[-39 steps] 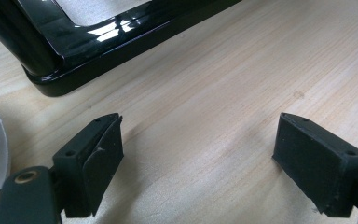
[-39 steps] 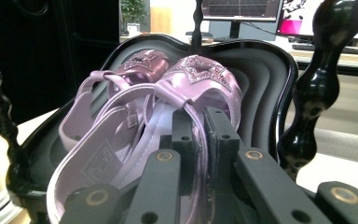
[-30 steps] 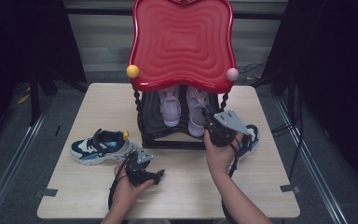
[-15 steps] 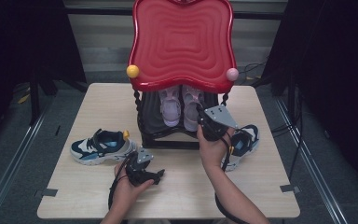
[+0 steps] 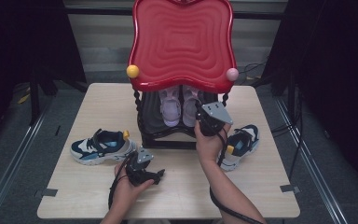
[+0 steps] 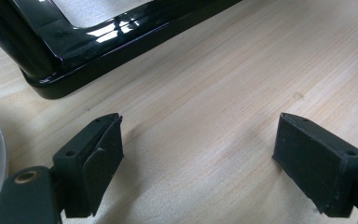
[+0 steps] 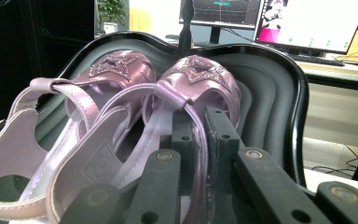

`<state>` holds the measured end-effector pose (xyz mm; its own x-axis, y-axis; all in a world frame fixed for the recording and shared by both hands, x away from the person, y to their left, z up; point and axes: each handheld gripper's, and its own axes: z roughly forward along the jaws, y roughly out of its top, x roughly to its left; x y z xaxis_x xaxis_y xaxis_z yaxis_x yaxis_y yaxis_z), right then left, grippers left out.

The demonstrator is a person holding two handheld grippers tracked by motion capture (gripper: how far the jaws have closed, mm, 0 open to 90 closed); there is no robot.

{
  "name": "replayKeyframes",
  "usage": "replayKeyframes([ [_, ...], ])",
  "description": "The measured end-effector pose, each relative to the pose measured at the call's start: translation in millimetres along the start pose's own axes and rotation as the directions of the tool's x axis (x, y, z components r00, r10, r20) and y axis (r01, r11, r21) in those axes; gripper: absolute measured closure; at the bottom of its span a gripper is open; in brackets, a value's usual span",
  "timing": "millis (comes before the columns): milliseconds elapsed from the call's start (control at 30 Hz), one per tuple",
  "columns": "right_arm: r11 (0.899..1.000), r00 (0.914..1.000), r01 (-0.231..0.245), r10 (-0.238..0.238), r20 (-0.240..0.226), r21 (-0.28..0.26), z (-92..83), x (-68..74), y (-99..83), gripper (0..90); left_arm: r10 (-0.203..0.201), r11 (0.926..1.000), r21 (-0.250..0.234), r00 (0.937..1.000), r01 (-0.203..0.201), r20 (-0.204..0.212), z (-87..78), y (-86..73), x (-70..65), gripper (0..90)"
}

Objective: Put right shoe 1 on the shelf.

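Right gripper (image 7: 198, 122): jaws pressed together on the heel strap of a pink sandal (image 7: 200, 79), lying straight ahead of them on the shelf (image 7: 279, 93). Shifted within the last second away from the sneaker (image 5: 242, 142) and in toward the shelf, grip unchanged. Probably ready to pull the sandal out.

Left gripper (image 6: 200, 140): jaws spread, nothing between, low over the surface (image 6: 214, 84).

Counted: two sandals, two sneakers, one rack (image 5: 182, 42).

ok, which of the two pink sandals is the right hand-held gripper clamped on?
The right-hand sandal in the right gripper view: the right hand-held gripper pinches its strap. The other sandal beside it on the shelf is untouched.
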<state>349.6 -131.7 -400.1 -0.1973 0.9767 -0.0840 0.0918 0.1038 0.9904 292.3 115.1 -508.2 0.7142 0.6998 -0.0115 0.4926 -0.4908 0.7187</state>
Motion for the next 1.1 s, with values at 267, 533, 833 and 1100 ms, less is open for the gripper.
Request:
replayKeyframes([
  [267,1.000,0.9998,0.018,-0.018,0.009,0.005,6.9,2.7,-1.1,83.3,-0.004,1.0000,-0.003,1.0000,0.004,0.001,0.3,0.0,-0.3,15.2],
  [533,1.000,0.9997,0.022,-0.022,0.010,0.011,10.6,2.0,-5.7,83.1,-0.004,1.0000,-0.003,1.0000,0.004,0.001,0.3,0.0,-0.3,15.2],
  [833,1.000,0.9999,0.012,-0.012,-0.001,0.012,10.8,4.0,-11.5,82.2,-0.003,1.0000,-0.002,1.0000,0.003,0.001,0.4,0.1,-0.3,15.2],
  [1100,0.999,0.9996,0.028,-0.028,0.000,0.028,10.3,3.4,-17.8,79.4,-0.003,1.0000,-0.002,1.0000,0.003,0.001,0.4,0.1,-0.3,15.2],
])
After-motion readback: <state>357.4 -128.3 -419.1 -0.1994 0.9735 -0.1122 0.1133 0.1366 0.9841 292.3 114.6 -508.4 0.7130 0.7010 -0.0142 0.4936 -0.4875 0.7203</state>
